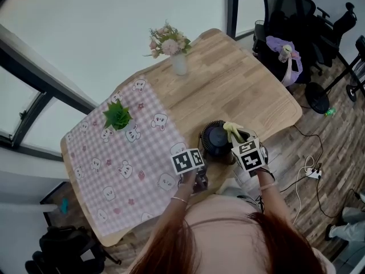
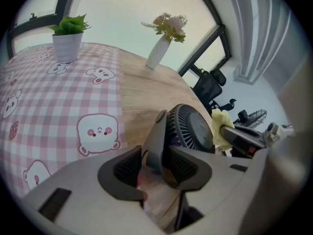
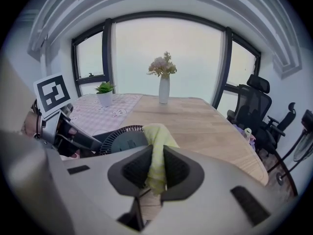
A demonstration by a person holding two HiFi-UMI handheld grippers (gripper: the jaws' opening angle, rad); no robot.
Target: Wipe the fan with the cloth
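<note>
A small dark round fan (image 1: 217,137) stands on the wooden table (image 1: 251,90) near its front edge. In the left gripper view the fan's grille (image 2: 193,129) faces up and right, and its grey stand arm (image 2: 155,141) rises between the jaws of my left gripper (image 2: 156,168). A gap shows beside the arm, so the pads do not press it. My right gripper (image 3: 155,168) is shut on a yellow cloth (image 3: 156,148), which hangs over the fan's rim (image 3: 120,140). From the head view the cloth (image 1: 232,131) lies on the fan's right edge.
A pink checked tablecloth (image 1: 125,164) covers the table's left half, with a small potted plant (image 1: 117,116) on it. A white vase of flowers (image 1: 178,59) stands at the far side. Office chairs (image 1: 288,16), a floor fan (image 1: 316,96) and cables (image 1: 308,170) are to the right.
</note>
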